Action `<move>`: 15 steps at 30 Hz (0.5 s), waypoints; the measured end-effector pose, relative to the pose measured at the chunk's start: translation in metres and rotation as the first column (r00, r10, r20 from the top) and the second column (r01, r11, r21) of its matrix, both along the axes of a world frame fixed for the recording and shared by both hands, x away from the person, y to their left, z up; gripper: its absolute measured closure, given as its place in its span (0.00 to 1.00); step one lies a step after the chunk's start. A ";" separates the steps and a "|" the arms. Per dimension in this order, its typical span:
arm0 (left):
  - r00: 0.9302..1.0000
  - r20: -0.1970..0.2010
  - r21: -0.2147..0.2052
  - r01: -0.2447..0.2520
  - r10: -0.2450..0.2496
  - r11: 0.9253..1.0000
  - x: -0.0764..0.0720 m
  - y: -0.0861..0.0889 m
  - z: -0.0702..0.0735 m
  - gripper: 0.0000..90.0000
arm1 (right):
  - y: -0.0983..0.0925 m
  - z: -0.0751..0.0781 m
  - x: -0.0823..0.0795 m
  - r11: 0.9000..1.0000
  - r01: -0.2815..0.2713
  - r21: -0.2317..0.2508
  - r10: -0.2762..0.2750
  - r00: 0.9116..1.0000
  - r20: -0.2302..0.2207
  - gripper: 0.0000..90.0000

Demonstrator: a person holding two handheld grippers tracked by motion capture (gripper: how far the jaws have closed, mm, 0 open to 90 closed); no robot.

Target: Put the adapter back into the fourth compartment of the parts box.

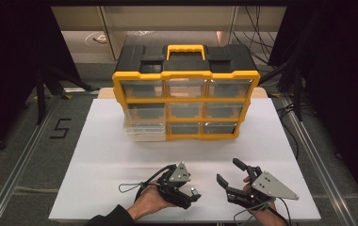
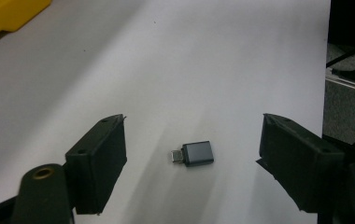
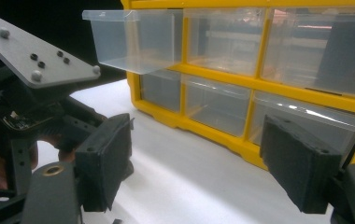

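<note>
**Ana:** Black jaws of the left claw (image 2: 192, 161) stand spread on either side of the small grey adapter (image 2: 193, 154), which lies flat on the white desk (image 2: 203, 60), touched by neither pad.

**Ben:** What's the risk?

**Ana:** It's low and smooth. If the claw closes too high, I'd expect the pads to skim over it or flick it sideways across the desk.

**Ben:** And the right claw (image 1: 231, 173)?

**Ana:** Spread too, empty, close beside the left claw (image 1: 190, 184); the two could bump. Farther off, the yellow organizer (image 1: 185, 101) has one clear drawer (image 3: 133, 39) pulled out, which a careless swing might catch.
</note>
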State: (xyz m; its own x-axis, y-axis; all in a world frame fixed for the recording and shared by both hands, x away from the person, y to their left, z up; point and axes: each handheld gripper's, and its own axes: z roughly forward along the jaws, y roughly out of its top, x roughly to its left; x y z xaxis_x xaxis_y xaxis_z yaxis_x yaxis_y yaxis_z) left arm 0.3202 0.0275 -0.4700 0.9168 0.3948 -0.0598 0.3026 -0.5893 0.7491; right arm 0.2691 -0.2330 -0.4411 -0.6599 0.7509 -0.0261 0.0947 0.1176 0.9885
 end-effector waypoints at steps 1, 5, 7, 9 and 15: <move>1.000 0.000 0.000 0.000 0.000 1.000 0.000 0.000 0.000 0.26 | 0.000 0.000 0.000 1.000 0.000 0.001 0.000 1.000 0.002 0.29; 1.000 -0.021 0.032 0.014 -0.013 0.999 0.004 -0.003 -0.002 0.30 | 0.000 0.000 0.000 1.000 0.000 0.003 0.000 1.000 0.003 0.29; 0.999 -0.027 0.050 0.018 -0.017 0.999 0.005 -0.004 -0.003 0.31 | 0.000 0.000 0.000 1.000 0.000 0.001 0.000 1.000 0.002 0.29; 1.000 -0.024 0.061 0.017 -0.016 0.998 0.006 -0.005 -0.004 0.33 | 0.000 0.000 0.000 1.000 -0.001 0.002 0.001 1.000 0.002 0.29; 0.999 -0.032 0.084 0.027 -0.025 0.996 0.009 -0.008 -0.005 0.40 | 0.000 0.000 0.000 1.000 -0.001 -0.001 0.001 1.000 0.000 0.29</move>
